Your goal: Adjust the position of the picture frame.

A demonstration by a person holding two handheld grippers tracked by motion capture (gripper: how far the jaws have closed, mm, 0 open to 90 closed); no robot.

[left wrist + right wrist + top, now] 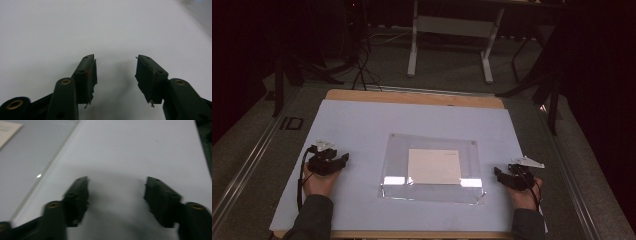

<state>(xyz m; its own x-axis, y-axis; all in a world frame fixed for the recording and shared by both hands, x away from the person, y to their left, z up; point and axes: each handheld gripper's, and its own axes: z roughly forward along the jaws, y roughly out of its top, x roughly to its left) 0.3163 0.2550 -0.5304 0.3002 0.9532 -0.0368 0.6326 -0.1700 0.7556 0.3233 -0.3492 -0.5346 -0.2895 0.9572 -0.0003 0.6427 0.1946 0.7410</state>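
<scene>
Seated at the table, I hold my left gripper (343, 159) and right gripper (497, 172) spread wide and empty over the pale blue mat (357, 125), the clear plastic sheet (432, 167) with its paper (434, 166) lying between them.

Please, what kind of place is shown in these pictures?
Probably a lab or studio for recording handling work, not a home. A wooden table under a pale blue sheet stands in a dark room; behind it are black stand legs with cables and a white-legged workbench.
</scene>
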